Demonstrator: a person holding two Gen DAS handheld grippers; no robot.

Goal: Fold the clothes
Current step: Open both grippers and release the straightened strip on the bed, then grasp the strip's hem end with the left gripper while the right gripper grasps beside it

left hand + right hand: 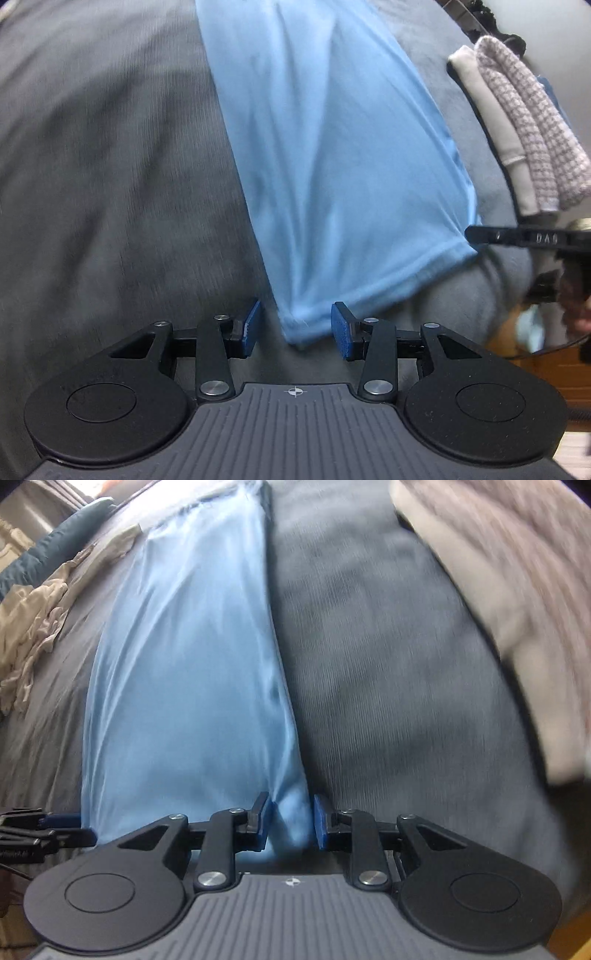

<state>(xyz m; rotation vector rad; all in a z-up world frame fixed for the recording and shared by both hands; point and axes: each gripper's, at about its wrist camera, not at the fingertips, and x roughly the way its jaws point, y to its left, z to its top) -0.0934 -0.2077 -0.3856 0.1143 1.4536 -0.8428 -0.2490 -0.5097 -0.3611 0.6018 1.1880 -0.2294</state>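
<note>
A light blue garment (332, 155) lies stretched lengthwise over a grey bedcover (110, 166), running away from both cameras.

In the left wrist view, the left gripper (295, 326) points steeply down at the garment's near corner. Its blue pads (341, 330) stand apart: the bunched corner of cloth sits between them, close against the right pad, while a gap of grey bedcover shows beside the left pad. Whether the pads actually press the cloth cannot be told. The hem runs from that corner up to the right, where the tip of the right gripper (517, 236) meets the other corner.

In the right wrist view, the right gripper (290, 821) pinches a fold of the blue garment (184, 664); the cloth fills the narrow space between its two pads (319, 821) and touches both. The left gripper (44, 830) shows at the left edge, at the garment's side.

A stack of folded clothes (524, 129) lies near the bedcover's right edge, well apart from the garment. A crumpled beige cloth (33, 635) lies to the left.
</note>
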